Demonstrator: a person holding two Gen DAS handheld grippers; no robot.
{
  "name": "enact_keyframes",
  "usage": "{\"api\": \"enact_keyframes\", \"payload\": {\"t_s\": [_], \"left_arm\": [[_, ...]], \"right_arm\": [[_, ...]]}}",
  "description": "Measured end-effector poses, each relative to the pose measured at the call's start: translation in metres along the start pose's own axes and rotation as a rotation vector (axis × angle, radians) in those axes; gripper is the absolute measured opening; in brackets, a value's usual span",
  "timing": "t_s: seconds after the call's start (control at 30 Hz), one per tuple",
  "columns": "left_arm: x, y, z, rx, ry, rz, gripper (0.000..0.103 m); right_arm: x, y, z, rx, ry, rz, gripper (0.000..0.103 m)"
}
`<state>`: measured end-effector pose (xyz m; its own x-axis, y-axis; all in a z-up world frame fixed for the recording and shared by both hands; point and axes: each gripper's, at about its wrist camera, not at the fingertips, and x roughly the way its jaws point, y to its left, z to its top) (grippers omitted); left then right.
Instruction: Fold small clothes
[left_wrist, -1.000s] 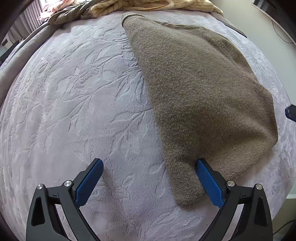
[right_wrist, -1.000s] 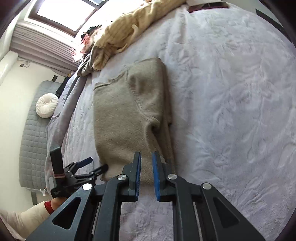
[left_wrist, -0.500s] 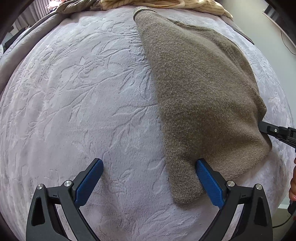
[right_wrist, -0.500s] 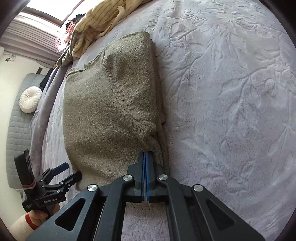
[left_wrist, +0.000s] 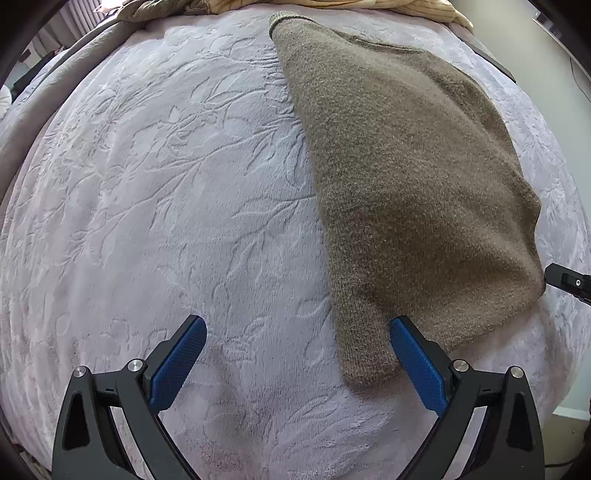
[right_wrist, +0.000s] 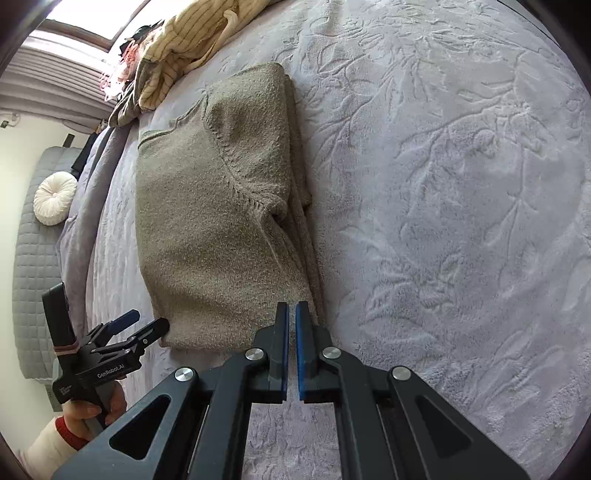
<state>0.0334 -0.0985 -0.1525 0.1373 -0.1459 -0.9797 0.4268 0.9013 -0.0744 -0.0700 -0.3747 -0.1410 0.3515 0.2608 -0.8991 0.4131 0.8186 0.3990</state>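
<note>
brown knit sweater (right_wrist: 207, 229) lies half-folded on the bed (right_wrist: 461, 184); right gripper (right_wrist: 290, 325) just clenched empty at its hem — left gripper (left_wrist: 295, 354) released, straddling a corner.

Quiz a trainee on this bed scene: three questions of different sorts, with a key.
1. True or false: the black left claw with blue pads stands wide open.
2. Which lies beyond the folded taupe knitted sweater? A) cream striped garment B) red towel C) blue jeans
3. Fill in: the quilted surface under the round white cushion is coloured ___.
Key: 1 true; 2 A; 3 grey.
</note>
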Motion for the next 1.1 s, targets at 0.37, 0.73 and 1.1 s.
{"api": "enact_keyframes", "payload": {"t_s": [0.37, 0.73, 1.1], "left_arm": [[-0.013, -0.002, 0.000, -0.033, -0.001, 0.001, 0.100], [-0.025, 0.018, 0.019, -0.101, -0.027, -0.042, 0.102], [-0.015, 0.047, 0.039, -0.188, -0.006, -0.062, 0.102]], "right_arm": [[-0.004, -0.005, 0.000, 0.011, 0.014, -0.004, 0.004], [-0.008, -0.004, 0.045, 0.040, -0.074, 0.073, 0.055], [0.019, 0.020, 0.102, -0.032, -0.059, 0.080, 0.057]]}}
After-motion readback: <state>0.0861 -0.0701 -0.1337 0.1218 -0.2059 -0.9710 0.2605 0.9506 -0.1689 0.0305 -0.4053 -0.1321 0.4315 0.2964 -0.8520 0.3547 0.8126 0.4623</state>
